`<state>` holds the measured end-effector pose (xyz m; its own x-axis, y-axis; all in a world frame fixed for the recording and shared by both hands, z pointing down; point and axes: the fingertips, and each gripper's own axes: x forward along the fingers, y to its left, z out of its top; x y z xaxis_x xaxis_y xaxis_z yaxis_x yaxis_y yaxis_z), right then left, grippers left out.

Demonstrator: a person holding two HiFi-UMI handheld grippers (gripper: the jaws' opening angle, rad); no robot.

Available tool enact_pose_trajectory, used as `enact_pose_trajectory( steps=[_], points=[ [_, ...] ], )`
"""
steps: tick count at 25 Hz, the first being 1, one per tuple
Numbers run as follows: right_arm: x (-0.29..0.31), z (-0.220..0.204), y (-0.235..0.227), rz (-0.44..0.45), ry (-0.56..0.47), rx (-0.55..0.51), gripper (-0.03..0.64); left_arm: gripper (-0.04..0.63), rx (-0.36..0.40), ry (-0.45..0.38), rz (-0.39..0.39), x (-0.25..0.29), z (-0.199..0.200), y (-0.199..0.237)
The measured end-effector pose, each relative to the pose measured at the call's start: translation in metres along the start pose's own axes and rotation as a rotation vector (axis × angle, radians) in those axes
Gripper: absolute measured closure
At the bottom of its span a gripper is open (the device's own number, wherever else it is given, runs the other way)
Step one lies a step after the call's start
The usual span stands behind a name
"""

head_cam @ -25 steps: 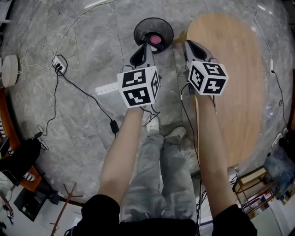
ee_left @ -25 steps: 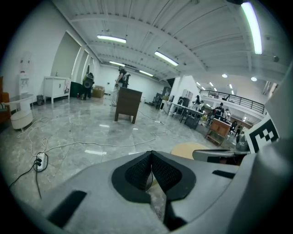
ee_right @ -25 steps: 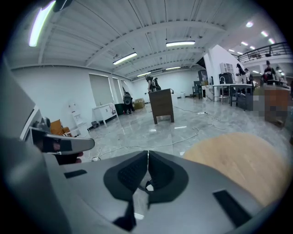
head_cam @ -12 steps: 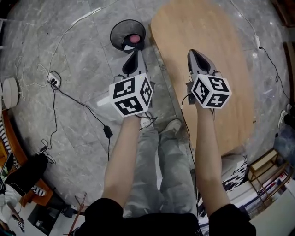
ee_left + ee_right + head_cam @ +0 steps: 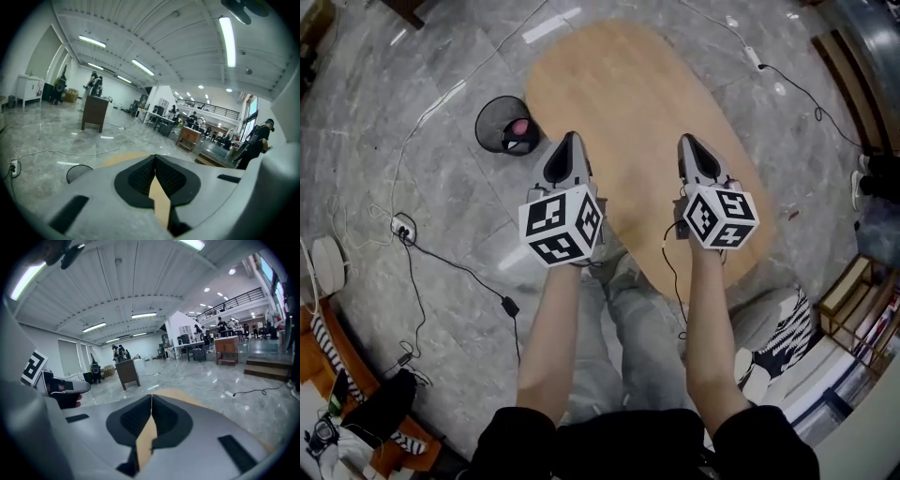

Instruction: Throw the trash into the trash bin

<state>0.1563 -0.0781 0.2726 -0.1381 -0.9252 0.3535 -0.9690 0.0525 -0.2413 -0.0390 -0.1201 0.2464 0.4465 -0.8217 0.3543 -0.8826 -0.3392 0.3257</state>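
Abreast, forward: left gripper (image 5: 570, 138), right gripper (image 5: 687, 141).

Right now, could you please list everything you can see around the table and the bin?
Table: one, light wood, oval, centre.
Trash bin: one, black mesh, on the floor left of the table.
Pink item: one, inside the bin.
Power strips: two, white, floor at left and far right.
Cable: one, black, floor at left.
Trousers: grey, below the table.
Left claw: grey, shut, empty, at the table's left edge.
Right claw: grey, shut, empty, over the table.
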Motion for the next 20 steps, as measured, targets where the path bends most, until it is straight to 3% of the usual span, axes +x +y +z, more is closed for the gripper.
enact_pose_trajectory(
  steps=[9,17,20],
  points=[
    [-0.141,0.060,-0.082,-0.161,-0.044,0.011,0.604,0.588,0.098,0.025,-0.154,-0.034,0.034,-0.148],
    [-0.244,0.164,-0.097,-0.227,-0.236,0.012,0.604,0.588,0.199,-0.082,-0.187,-0.070,0.123,-0.227],
    [-0.268,0.195,-0.094,-0.230,-0.275,-0.010,0.604,0.588,0.197,-0.123,-0.205,-0.084,0.149,-0.253]
  ],
)
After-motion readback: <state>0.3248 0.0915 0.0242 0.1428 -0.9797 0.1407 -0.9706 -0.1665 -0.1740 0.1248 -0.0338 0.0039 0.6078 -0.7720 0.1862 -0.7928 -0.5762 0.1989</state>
